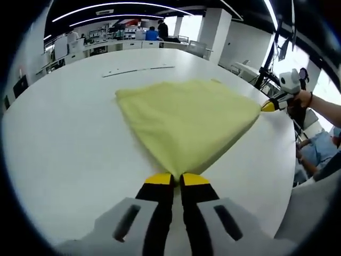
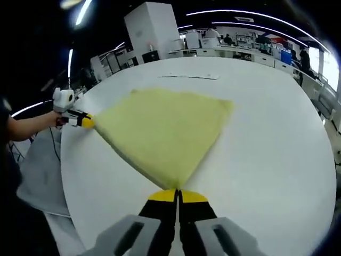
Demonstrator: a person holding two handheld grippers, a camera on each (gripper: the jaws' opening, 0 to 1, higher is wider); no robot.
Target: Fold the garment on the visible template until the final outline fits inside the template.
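A pale yellow garment [image 1: 184, 120] lies spread on the white table [image 1: 69, 128], folded into a rough four-cornered shape. My left gripper [image 1: 177, 178] is shut on its near corner, yellow tips pinching the cloth. In the left gripper view the right gripper [image 1: 269, 105] holds the garment's right corner, with a hand behind it. The right gripper view shows the same garment [image 2: 162, 130] with my right gripper [image 2: 177, 195] shut on its near corner. At the left of that view the left gripper [image 2: 85, 120] pinches the garment's left corner. A thin template line [image 2: 189, 77] shows on the table beyond the cloth.
The table's edge [image 2: 66, 176] curves close on the left of the right gripper view, with a grey chair or cloth [image 2: 40, 176] below it. Desks, shelves and people [image 1: 154, 33] stand far behind. A stand with cables [image 1: 269, 64] rises past the table's right edge.
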